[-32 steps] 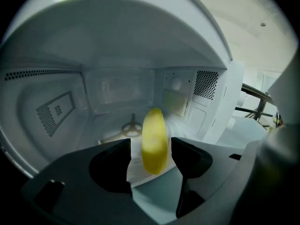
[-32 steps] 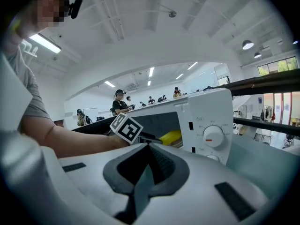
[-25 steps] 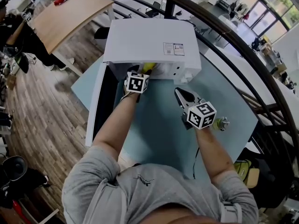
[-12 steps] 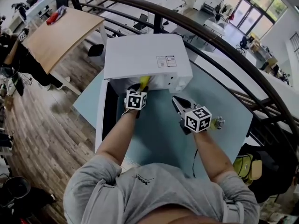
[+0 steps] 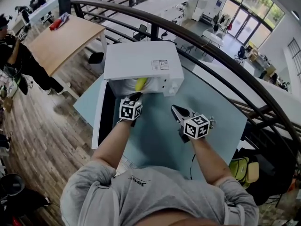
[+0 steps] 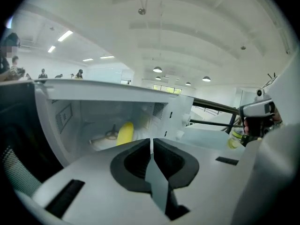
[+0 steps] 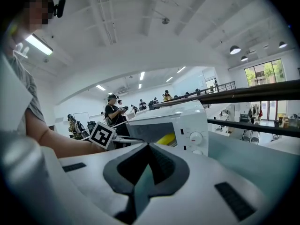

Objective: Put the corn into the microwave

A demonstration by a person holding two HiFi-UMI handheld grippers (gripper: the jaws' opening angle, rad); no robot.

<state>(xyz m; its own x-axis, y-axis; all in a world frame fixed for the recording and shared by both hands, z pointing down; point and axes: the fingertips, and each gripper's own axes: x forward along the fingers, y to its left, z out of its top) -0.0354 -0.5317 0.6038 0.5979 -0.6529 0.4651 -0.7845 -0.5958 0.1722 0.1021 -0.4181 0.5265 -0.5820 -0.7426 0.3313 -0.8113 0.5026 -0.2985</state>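
moved: left hand-held gripper (image 5: pixel 135 98) has backed out of the microwave (image 5: pixel 141 62), corn (image 5: pixel 140 84) stays inside
jaws: left closing, empty; right hand-held gripper (image 5: pixel 176 110) closed too
risk: door (image 5: pixel 100 112) open, slamming it could roll the corn

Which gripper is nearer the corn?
Left. The left gripper, jaws closing on nothing, sits just outside the microwave's opening before the corn; the right gripper hangs farther right over the table.

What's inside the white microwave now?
A yellow corn cob lies on the floor of the open white microwave. From above, the microwave's top hides most of the cavity.
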